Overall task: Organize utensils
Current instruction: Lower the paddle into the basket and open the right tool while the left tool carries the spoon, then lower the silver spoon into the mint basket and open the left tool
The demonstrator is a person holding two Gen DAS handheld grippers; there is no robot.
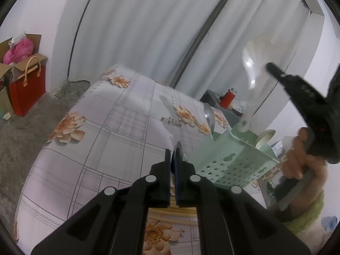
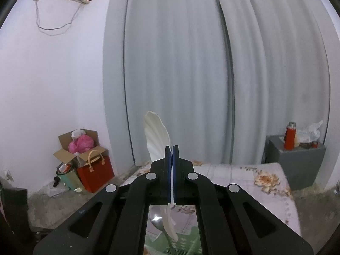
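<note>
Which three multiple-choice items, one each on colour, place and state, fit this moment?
1. The utensil basket is: A red; B mint green; C black.
2. The red flask stands: A in the basket; B on the floor; C on the grey cabinet.
3. The right gripper is: A shut on a white spoon; B open and empty; C shut on the flask.
Key: B, its perforated walls are pale green; C, it rests on the cabinet's top; A, the spoon is pinched between closed jaws.
</note>
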